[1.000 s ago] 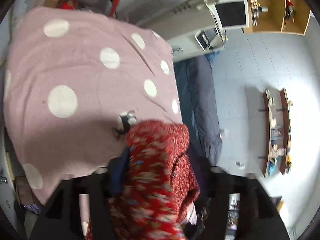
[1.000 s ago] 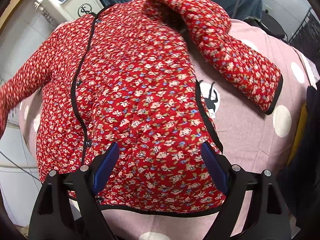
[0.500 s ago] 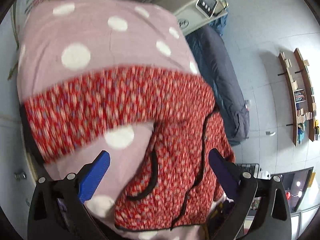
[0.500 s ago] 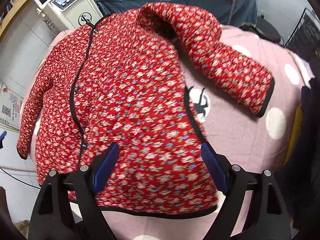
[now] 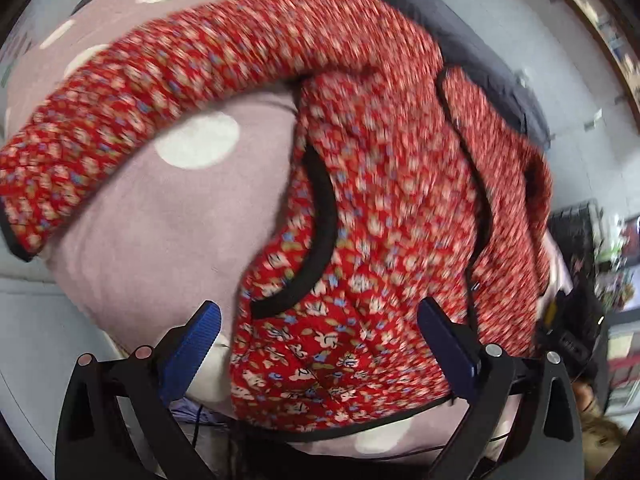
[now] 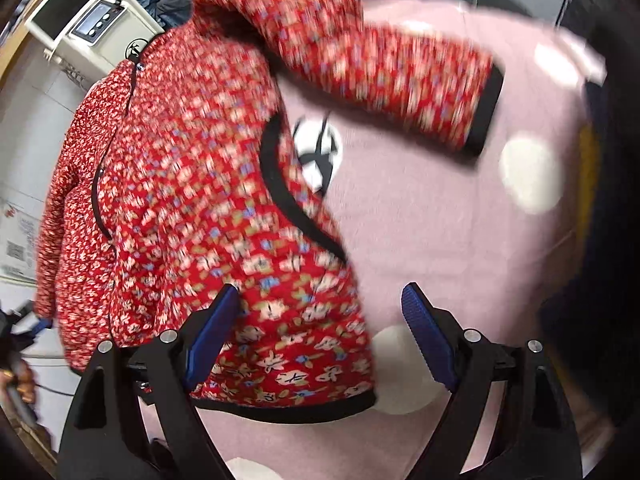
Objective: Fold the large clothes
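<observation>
One red flowered jacket [image 5: 384,216] is spread flat on a pink blanket with white dots [image 5: 160,240]. Two sleeves are seen, one stretched out to each side. The left gripper [image 5: 316,340] is held wide open above the jacket's hem. The right gripper [image 6: 320,324] is also wide open, with nothing held. No containers are seen.

Left gripper [image 5: 316,336] let go of sleeve [image 5: 168,92], now spread on bedspread [image 5: 160,232]; both grippers dropped toward jacket [image 6: 192,200] hem
</observation>
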`<state>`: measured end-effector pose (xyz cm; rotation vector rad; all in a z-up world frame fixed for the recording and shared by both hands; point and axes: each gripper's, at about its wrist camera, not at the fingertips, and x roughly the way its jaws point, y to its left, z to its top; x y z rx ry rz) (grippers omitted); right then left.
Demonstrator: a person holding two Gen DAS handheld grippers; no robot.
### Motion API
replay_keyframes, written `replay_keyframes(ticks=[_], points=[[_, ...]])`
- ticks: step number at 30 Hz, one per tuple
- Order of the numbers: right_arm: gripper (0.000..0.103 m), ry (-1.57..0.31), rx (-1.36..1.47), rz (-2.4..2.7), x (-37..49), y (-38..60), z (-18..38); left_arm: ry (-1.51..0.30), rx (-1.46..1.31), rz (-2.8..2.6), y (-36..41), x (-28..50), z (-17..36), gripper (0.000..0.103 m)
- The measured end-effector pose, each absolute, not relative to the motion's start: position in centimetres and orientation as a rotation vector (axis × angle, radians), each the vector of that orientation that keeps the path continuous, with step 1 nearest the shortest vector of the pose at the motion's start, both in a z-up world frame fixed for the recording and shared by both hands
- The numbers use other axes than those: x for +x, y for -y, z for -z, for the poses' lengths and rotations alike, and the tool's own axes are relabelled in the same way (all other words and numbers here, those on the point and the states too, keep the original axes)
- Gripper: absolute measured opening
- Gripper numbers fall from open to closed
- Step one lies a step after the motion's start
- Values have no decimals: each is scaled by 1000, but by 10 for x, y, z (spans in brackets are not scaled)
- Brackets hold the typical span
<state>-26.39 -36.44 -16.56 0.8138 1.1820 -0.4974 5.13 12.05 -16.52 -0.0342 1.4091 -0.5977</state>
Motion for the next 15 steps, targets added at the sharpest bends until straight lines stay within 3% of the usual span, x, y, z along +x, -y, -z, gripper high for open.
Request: replay_keyframes(ticks=[4,5,6,7,8,9,10,15], points=[[80,-1172,913,449,-266,355,181,-1481,109,552,-105,27,208,95],[70,-1182,902,433,-265,353,180,-1440,107,537,-106,23,206,95],[54,-1188,898,401,-265,352,177,-1439,97,536,-107,22,204,89],[46,-1188,892,386,-265,350,174,-1446,82,543,-110,22,200,75],[33,-1184,875,372,-265,349,168,-1454,70,559,-112,23,197,67],[25,-1179,849,356,-265,346,158,-1466,51,594,-114,24,190,51],[23,-1176,834,345,-264,343,150,-1473,30,635,-117,24,181,37],[15,-1143,676,277,-269,322,75,-1385,56,765,-132,15,108,27]])
